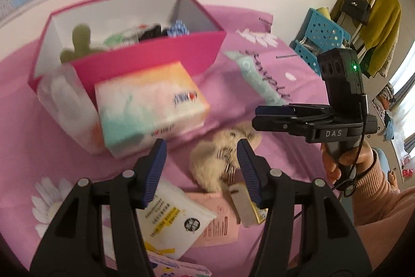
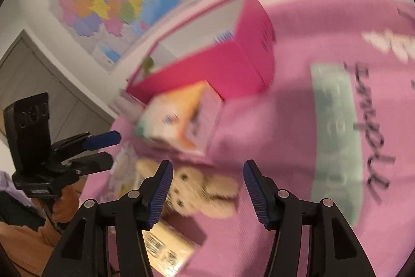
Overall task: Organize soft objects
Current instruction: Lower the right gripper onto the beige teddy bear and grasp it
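Blurring smears much of the right wrist view, so print on the packets there is unreadable. On the pink bedsheet stands a pink box, open at the top, its contents only partly visible: a green soft shape, something black and a blue checked cloth, the rest hidden behind the near wall. Leaning against the box's near side is a pastel tissue pack, with a clear-wrapped pack to its left, hard to make out. Nearer lies a beige plush toy with a striped bow, its lower part covered by the left gripper's finger. The left gripper has its jaws spread with nothing pinched, the toy lying beyond and between them. The right gripper also stands with jaws apart, empty, above the toy. A white packet, a pink card and a small foil-edged piece lie near, cut off by the fingers. A hand in a peach sleeve holds the right gripper.
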Demonstrator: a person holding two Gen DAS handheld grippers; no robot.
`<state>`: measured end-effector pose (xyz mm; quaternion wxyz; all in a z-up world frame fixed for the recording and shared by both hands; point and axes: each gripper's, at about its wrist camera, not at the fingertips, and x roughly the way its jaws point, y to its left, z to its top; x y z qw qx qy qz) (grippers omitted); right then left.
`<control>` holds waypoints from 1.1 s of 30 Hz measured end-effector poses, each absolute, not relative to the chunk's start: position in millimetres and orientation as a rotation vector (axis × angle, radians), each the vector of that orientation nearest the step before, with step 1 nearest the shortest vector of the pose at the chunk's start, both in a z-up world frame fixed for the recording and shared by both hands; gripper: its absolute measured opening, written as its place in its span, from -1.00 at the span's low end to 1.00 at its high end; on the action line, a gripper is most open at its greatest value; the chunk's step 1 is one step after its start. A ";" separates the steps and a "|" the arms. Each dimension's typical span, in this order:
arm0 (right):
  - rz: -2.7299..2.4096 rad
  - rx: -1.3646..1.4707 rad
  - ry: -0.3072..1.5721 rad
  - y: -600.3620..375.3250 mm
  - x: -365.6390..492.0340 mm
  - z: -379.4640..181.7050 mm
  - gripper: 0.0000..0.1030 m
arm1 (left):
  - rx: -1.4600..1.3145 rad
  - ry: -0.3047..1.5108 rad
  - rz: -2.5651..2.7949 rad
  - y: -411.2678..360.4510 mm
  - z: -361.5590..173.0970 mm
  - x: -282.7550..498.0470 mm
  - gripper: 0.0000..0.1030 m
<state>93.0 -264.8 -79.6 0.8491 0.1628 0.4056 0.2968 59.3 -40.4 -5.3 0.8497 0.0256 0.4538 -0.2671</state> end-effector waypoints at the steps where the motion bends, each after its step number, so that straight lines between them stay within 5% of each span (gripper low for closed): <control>1: 0.619 0.342 0.864 -263.2 92.9 -84.9 0.12 | 0.052 0.967 -0.563 -40.8 -9.4 58.7 0.13; 9: 0.620 0.315 0.880 -246.5 95.9 -101.6 0.14 | 0.016 1.059 -0.587 -43.6 -39.7 63.0 0.11; 14: 0.653 0.326 0.864 -246.3 93.0 -104.5 0.15 | 0.003 1.100 -0.604 -47.6 -50.2 68.9 -0.40; 19: 0.668 0.346 0.857 -247.7 90.5 -106.3 -0.14 | -0.007 1.109 -0.607 -49.7 -53.0 70.9 -0.41; 22: 0.647 0.351 0.841 -251.0 88.4 -105.7 -0.63 | -0.017 1.118 -0.599 -49.2 -53.4 72.7 -0.41; 33: 0.667 0.345 0.756 -259.3 75.4 -75.8 -0.69 | -0.092 1.080 -0.599 -43.3 -34.2 77.1 -0.41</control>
